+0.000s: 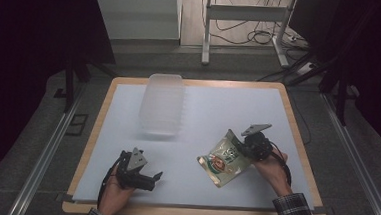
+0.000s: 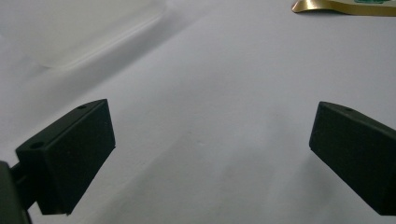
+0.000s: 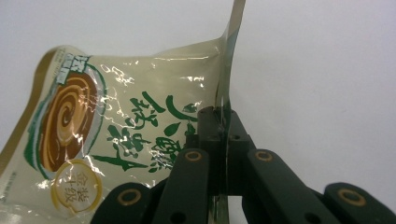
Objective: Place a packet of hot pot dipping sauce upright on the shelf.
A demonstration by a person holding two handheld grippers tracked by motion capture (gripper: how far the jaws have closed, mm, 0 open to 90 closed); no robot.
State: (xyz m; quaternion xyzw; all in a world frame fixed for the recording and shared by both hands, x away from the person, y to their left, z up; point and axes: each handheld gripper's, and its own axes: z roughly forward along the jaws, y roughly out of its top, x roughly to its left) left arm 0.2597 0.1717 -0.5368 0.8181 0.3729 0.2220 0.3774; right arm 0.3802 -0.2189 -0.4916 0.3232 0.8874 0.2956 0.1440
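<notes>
High view overhead; gripper views close; all share pouch (image 1: 224, 158).

A wooden-edged table (image 1: 105, 113) carries a pale grey-white mat (image 1: 218, 109); it stands on grey carpeted floor (image 1: 26, 142); metal rails (image 1: 45, 151) run along both sides; beyond, a white metal frame stand (image 1: 247, 13) rises amid loose black cables (image 1: 233, 32); dark curtains (image 1: 28, 22) close both flanks; the light is dim.

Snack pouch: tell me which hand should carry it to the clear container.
Right. The right gripper is already shut on the edge of the snack pouch, lifting that edge off the table. The left gripper is open, holds nothing, and sits apart from the pouch. The clear container lies ahead of both.
</notes>
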